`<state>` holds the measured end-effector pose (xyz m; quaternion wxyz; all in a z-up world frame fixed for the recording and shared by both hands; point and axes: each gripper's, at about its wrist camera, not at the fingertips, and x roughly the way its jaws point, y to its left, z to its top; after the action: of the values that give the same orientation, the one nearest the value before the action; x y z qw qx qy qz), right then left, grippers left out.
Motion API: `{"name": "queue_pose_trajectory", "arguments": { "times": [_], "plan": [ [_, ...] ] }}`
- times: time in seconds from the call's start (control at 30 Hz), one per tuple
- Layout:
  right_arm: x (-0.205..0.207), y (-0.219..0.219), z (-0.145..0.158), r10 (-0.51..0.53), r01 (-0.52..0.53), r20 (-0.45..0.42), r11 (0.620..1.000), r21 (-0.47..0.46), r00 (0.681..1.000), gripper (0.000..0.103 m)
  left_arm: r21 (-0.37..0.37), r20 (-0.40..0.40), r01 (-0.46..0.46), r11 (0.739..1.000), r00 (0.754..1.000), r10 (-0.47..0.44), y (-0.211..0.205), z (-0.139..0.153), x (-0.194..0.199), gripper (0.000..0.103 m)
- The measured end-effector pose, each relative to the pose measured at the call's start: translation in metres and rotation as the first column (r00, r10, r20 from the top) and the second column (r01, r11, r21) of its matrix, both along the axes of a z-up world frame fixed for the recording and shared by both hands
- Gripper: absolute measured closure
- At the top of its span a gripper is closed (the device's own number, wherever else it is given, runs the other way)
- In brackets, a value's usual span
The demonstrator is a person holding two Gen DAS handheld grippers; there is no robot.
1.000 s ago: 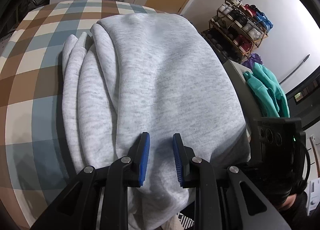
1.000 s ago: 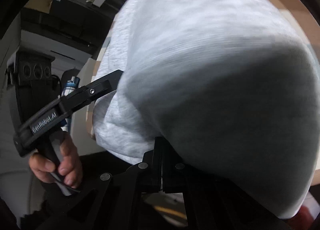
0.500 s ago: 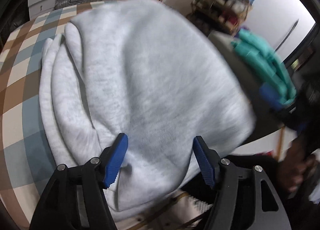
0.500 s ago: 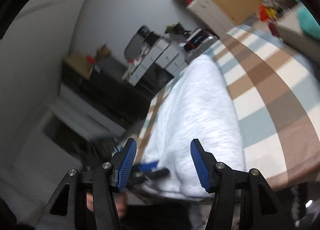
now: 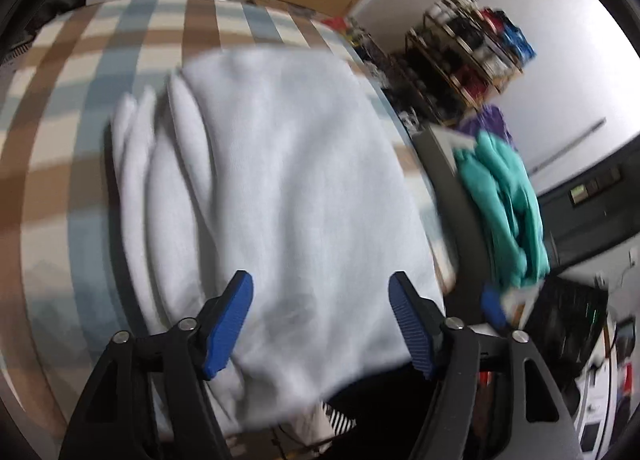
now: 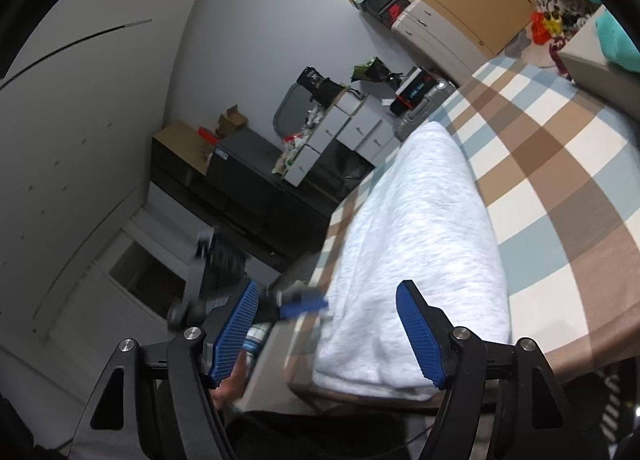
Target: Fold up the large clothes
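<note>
While the folded grey garment [image 5: 288,196] lies in a thick stack on the checked worktop [image 5: 72,108] near its front edge, the left gripper [image 5: 320,320] hangs over the near end with its jaws opening, blue pads [image 5: 230,324] well apart and clamping nothing. Cloth shows between them, below and untouched. Over in the right wrist view, the right gripper [image 6: 326,336] points along the garment [image 6: 424,244] from its side, jaws opening too, wide apart and empty. A teal garment [image 5: 504,204] is draped just beyond the worktop's right edge.
</note>
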<state>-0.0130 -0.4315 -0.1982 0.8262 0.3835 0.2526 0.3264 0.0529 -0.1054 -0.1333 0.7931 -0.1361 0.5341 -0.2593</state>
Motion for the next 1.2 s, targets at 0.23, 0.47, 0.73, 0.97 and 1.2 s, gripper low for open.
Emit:
{"name": "queue_pose_trajectory", "arguments": {
  "times": [0.23,0.47,0.73,0.97,1.2],
  "plan": [
    [-0.009,-0.008,0.0,0.007,-0.007,0.003,0.999,0.051,1.0,0.03,-0.037,-0.115,-0.086,0.996,0.99,0.081,-0.013,-0.033,0.068,0.036],
    [-0.001,-0.012,-0.009,0.043,-0.038,-0.035,0.989,0.145,0.998,0.029,-0.149,-0.265,-0.192,0.97,0.953,0.148,0.013,-0.042,0.075,0.039],
    [-0.002,-0.004,-0.005,0.058,-0.055,-0.02,0.991,0.124,0.998,0.028,-0.11,-0.209,-0.191,0.975,0.964,0.165,0.001,-0.022,0.109,0.036],
    [-0.001,-0.014,-0.012,0.037,-0.029,-0.05,0.986,0.162,0.998,0.025,-0.074,-0.225,-0.194,0.978,0.959,0.174,0.004,-0.043,0.1,0.037],
    [0.007,-0.015,-0.016,0.011,0.003,-0.099,0.99,0.142,0.995,0.023,0.107,-0.156,-0.265,0.958,0.947,0.28,0.044,-0.003,0.065,0.019]
  ]
}}
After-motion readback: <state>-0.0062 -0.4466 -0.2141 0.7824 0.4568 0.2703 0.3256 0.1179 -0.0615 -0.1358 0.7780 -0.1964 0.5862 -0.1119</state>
